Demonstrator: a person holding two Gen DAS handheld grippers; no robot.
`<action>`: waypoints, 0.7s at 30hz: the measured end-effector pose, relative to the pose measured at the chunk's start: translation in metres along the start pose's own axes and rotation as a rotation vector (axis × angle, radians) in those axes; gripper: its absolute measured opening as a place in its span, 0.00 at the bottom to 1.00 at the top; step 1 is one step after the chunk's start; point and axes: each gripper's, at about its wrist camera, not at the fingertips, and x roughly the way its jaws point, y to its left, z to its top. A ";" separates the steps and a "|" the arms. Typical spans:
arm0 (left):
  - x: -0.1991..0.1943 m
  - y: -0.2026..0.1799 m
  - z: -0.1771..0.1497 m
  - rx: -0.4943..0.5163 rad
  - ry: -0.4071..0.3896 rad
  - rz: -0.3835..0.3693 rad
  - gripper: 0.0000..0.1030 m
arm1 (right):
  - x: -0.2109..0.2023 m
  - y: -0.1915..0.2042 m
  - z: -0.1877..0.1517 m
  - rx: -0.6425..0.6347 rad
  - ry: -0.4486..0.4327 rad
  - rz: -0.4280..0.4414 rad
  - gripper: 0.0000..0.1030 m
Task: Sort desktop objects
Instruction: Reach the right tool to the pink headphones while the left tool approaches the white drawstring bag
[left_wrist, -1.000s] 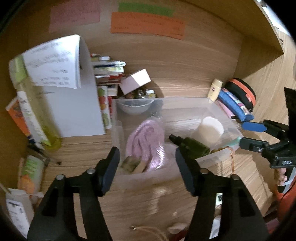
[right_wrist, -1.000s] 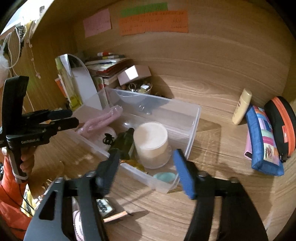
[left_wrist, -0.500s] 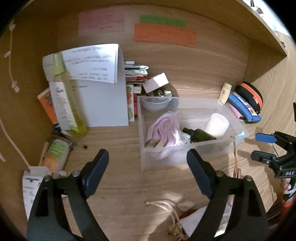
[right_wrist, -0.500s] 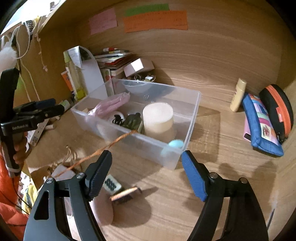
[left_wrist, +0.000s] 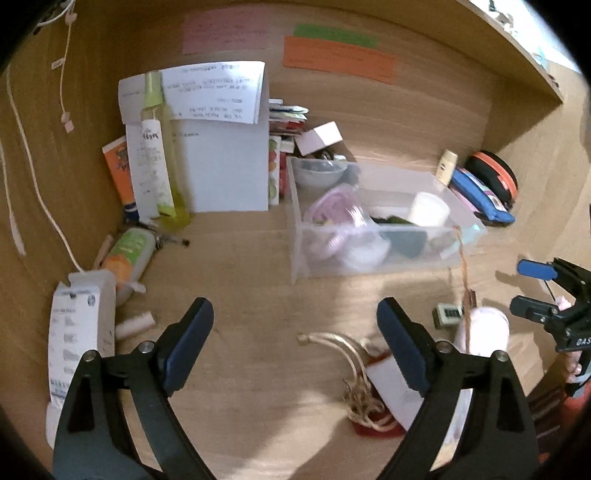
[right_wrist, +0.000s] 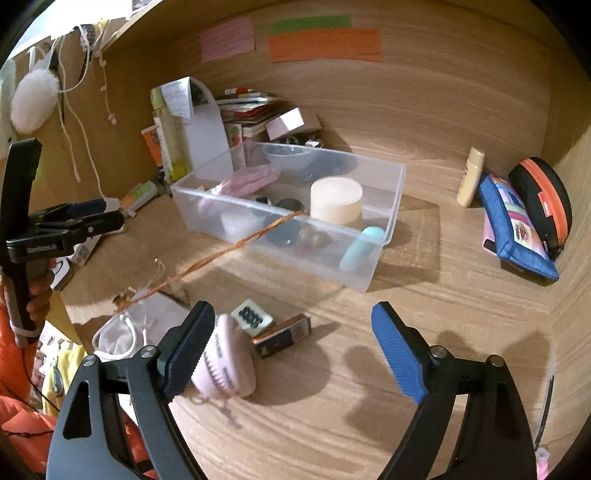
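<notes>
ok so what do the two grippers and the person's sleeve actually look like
Both are black plastic pistol-grip tools with two long black fingers tipped by ribbed blue pads. The left gripper shows white lettering on its body in the right wrist view; the right gripper likewise. An orange sleeve shows.

A clear plastic storage bin (right_wrist: 376, 236) is sitting on the wooden surface (right_wrist: 424, 314) ahead of my claws, a cream cylindrical jar (right_wrist: 336, 199) standing inside it. A blue fabric pouch (right_wrist: 517, 229) is lying well to its right, a small dotted tile (right_wrist: 252, 314) lying before it.
</notes>
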 end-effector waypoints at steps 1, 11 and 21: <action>-0.001 -0.003 -0.004 0.006 0.002 -0.005 0.88 | 0.000 0.002 -0.003 0.000 0.003 0.004 0.83; -0.026 -0.027 -0.034 0.065 0.010 -0.073 0.89 | 0.017 0.021 -0.028 -0.034 0.054 0.078 0.83; -0.036 -0.069 -0.052 0.169 0.002 -0.122 0.96 | 0.039 0.025 -0.031 0.009 0.132 0.214 0.81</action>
